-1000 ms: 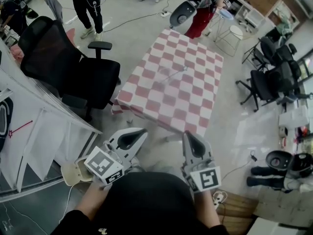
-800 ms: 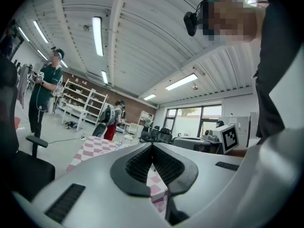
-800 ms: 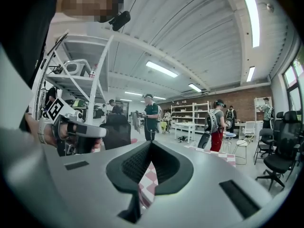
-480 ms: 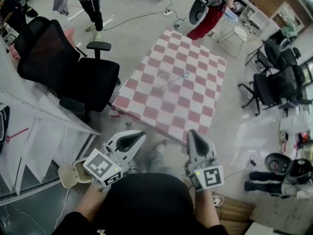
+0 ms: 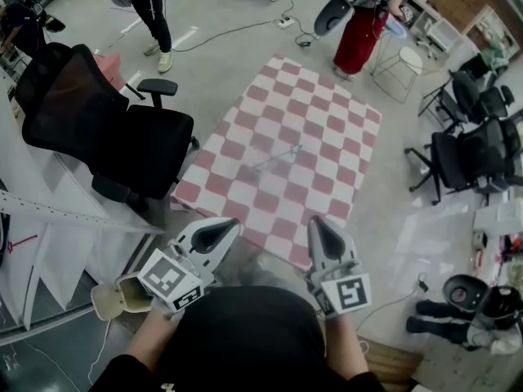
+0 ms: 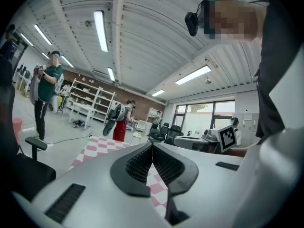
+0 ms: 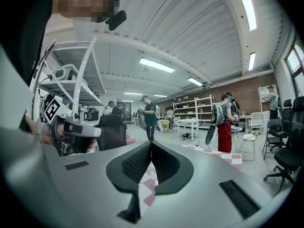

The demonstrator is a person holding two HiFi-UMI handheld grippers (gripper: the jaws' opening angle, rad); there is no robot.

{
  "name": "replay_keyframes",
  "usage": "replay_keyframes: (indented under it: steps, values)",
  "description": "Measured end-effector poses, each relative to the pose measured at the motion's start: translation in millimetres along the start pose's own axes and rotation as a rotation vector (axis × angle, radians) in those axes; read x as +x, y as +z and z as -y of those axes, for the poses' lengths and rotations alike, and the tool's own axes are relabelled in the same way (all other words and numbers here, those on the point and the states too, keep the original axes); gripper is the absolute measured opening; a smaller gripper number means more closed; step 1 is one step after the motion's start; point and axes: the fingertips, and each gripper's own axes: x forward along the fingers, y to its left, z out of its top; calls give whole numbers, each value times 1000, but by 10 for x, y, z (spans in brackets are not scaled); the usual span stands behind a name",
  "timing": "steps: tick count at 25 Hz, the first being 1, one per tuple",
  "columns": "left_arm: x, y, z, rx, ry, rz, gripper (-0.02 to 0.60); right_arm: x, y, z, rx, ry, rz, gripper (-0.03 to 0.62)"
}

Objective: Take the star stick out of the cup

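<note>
step in hand, as i judge it: the approach, with no reach made yet. the left gripper point(image 5: 216, 233) and the right gripper point(image 5: 324, 235) are both held low at the near edge of the desk point(image 5: 327, 137), at about 6 o'clock from its middle. each gripper view shows its jaws pressed together with nothing between them.

to do it well, one gripper needs to open before it gets near. come in over the near edge toward 12 o'clock, then close on the bare shaft, not on the star. the other gripper would best steady the cup, so that it does not tip or slide on the cloth as the stick is lifted out along its own lean.

the star stick point(image 5: 278, 158) sits near the middle of the red-and-white checked desk, well apart from both grippers. it shows as a thin pale line that leans with its small star end toward 2 o'clock. the cup looks clear and is too faint to outline; i cannot tell where its rim is.
</note>
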Motion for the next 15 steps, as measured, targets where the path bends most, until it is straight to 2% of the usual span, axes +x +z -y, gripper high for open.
replay_keyframes:
  steps: [6, 11, 15]
  values:
    - [458, 50, -85, 1, 55, -12, 40, 189, -5, 409, 48, 47, 9, 17]
    - [655, 33, -157, -15, 107, -22, 40, 313, -6, 624, 84, 91, 13, 17]
    - [747, 22, -195, -24, 118, -42, 40, 427, -9, 708, 91, 100, 5, 17]
